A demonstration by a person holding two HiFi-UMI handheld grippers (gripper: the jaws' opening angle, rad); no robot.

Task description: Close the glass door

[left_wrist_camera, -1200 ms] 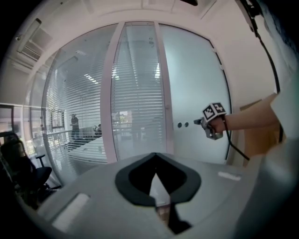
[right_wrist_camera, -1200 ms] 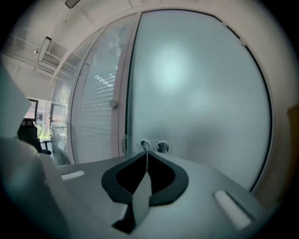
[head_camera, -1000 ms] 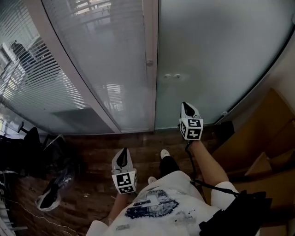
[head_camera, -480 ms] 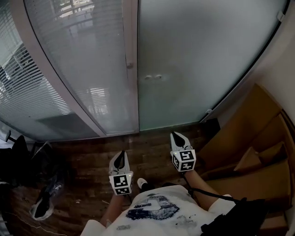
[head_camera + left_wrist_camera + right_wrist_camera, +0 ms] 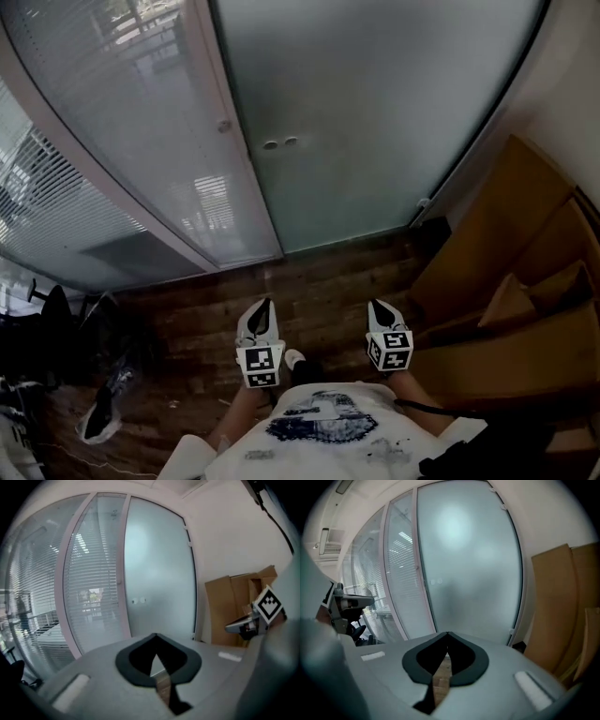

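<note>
The frosted glass door point(image 5: 375, 122) stands ahead, its left edge against the pale frame post point(image 5: 234, 159). Two small round fittings point(image 5: 279, 143) sit near that edge. The door also fills the left gripper view point(image 5: 159, 573) and the right gripper view point(image 5: 473, 564). My left gripper point(image 5: 266, 304) and right gripper point(image 5: 376, 304) hang low over the wooden floor, close to the person's body and well back from the door. Both are shut with nothing between their jaws. Each shows in the other's view: the right gripper point(image 5: 243, 625), the left gripper point(image 5: 351, 603).
Glass panes with blinds point(image 5: 141, 122) run to the left of the post. Flattened cardboard boxes point(image 5: 506, 309) lean at the right wall. A dark chair point(image 5: 56, 309) and a bag point(image 5: 101, 412) lie on the wooden floor point(image 5: 319, 281) at the left.
Both grippers have drawn back from the door and sunk toward the person's body; the right one dropped furthest. The door has slid rightward and away in the head view.
</note>
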